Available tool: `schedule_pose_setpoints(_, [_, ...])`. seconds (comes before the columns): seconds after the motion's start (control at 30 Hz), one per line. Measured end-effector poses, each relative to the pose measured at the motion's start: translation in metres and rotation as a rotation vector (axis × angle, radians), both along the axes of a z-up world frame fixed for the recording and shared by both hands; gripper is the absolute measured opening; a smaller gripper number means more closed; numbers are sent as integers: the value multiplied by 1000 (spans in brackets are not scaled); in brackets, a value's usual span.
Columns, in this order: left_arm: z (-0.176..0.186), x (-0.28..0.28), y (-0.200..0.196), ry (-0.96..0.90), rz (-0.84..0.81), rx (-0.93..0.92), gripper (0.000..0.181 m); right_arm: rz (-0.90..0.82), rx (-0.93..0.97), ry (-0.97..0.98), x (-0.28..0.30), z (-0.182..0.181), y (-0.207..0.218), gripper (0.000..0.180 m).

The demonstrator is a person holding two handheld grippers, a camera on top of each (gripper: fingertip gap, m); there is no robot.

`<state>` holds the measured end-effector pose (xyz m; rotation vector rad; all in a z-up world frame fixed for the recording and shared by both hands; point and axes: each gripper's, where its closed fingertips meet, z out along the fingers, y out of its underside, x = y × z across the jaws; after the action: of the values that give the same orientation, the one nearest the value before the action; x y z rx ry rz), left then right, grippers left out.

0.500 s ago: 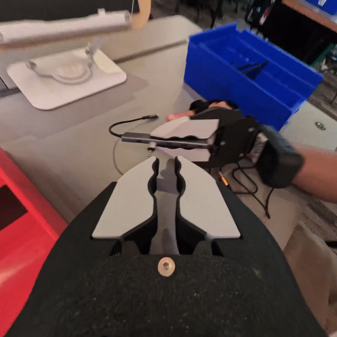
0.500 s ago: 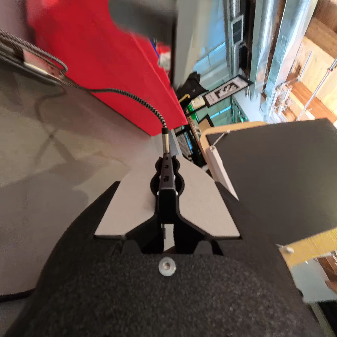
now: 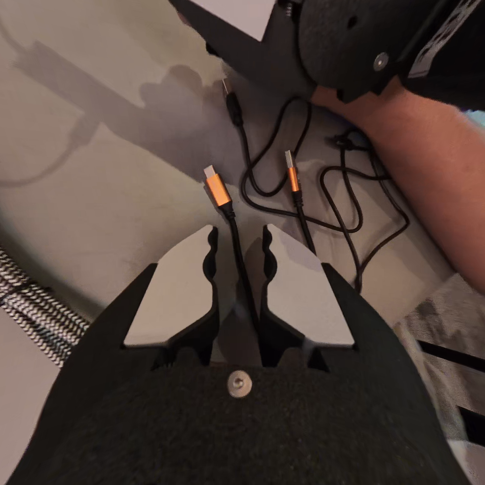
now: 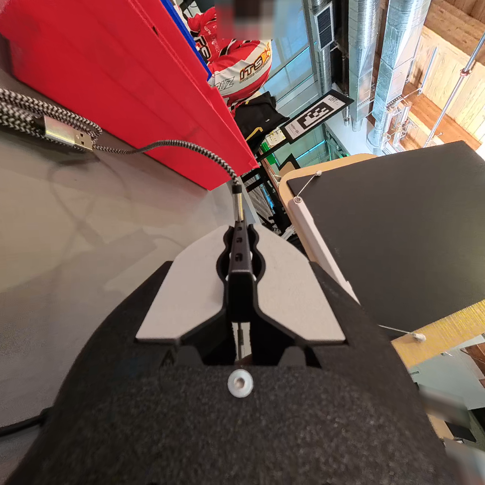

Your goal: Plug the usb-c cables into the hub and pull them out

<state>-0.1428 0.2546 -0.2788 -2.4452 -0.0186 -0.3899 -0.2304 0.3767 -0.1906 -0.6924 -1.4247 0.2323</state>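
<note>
Hub (image 4: 239,258) in right claw (image 4: 240,231)

Grey table (image 3: 91,210) bears black cables with orange plugs (image 3: 217,190), a braided cable (image 4: 39,115), seemingly a red bin (image 4: 118,86)

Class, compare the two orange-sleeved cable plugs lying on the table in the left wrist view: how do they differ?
The left orange plug shows its broad face and tilts left; the right orange plug looks slimmer and lies nearly straight. The left one's cable runs between the open left gripper fingers; the right one's passes outside. Both have silver tips and black cables.
</note>
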Motion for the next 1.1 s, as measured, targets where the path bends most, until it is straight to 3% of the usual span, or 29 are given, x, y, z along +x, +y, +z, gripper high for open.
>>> schedule_pose_setpoints(0.03, [-2,-2,2,50,-2,3,27,1,0,2,0,1,0,11])
schedule_pose_setpoints(0.13, [-6,0,3,209,-98,32,4,5,2,3,0,1,-2,11])
schedule_pose_setpoints(0.23, [-7,7,6,275,-170,125,4,12,-3,6,0,2,-3,11])
schedule_pose_setpoints(0.4, [-5,-4,0,345,-270,67,3,26,25,13,1,6,-7,11])
schedule_pose_setpoints(0.6, [73,-58,10,439,-381,99,2,31,112,-6,0,10,-16,11])
schedule_pose_setpoints(0.7, [95,-65,19,451,-472,60,2,27,181,-26,-2,9,-21,11])
schedule_pose_setpoints(0.87, [100,-75,23,617,-648,-52,2,38,223,-34,-3,9,-27,11])
schedule_pose_setpoints(1.1, [100,-91,31,683,-726,-121,3,51,245,-50,-4,7,-32,10])
